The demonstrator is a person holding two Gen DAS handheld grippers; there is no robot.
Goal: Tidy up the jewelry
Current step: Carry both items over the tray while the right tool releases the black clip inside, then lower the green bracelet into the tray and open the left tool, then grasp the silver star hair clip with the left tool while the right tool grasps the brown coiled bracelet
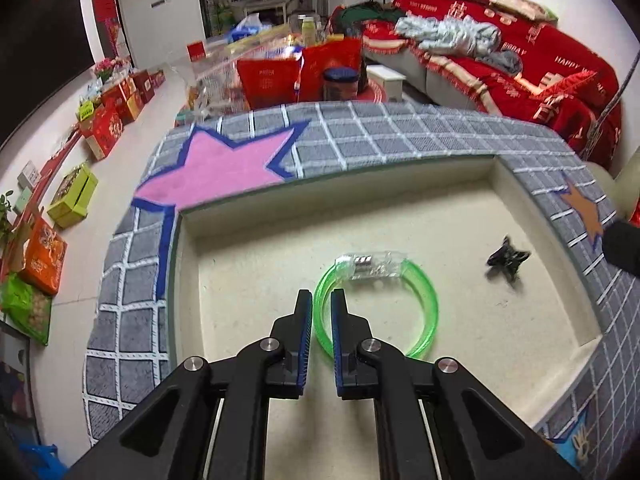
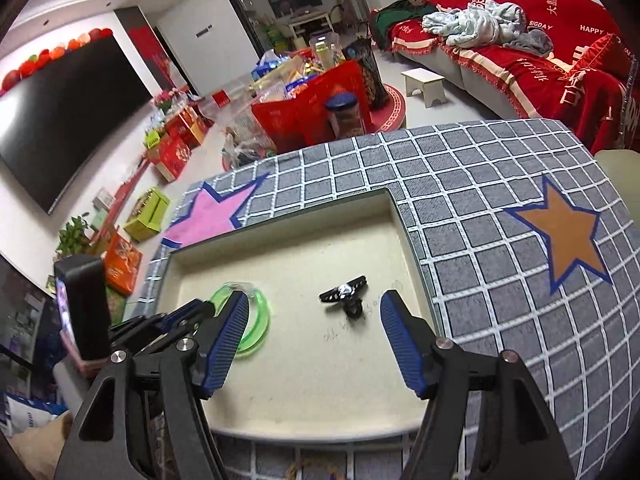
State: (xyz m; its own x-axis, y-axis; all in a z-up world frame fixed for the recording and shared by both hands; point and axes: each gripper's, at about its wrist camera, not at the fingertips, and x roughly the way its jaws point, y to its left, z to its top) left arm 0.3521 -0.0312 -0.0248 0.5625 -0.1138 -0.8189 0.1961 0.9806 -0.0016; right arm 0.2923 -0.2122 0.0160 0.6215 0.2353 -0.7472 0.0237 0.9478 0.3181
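Observation:
A green translucent bracelet [image 1: 424, 304] with a clear clasp lies in a shallow cream tray [image 1: 256, 280] on a grey checked mat. My left gripper [image 1: 321, 298] has its jaws nearly closed around the bracelet's left rim. A small black hair clip [image 1: 507, 260] lies to the right in the tray. In the right wrist view my right gripper [image 2: 314, 300] is open and empty, just in front of the black clip [image 2: 345, 294]. The bracelet [image 2: 256, 312] sits behind its left finger, with the left gripper on it.
The grey mat [image 2: 480, 240] with pink and orange stars surrounds the tray [image 2: 296, 380]. Beyond it are red gift bags [image 1: 280, 76], a jar [image 1: 340, 84], boxes along the left wall and a red-covered sofa [image 1: 520, 56].

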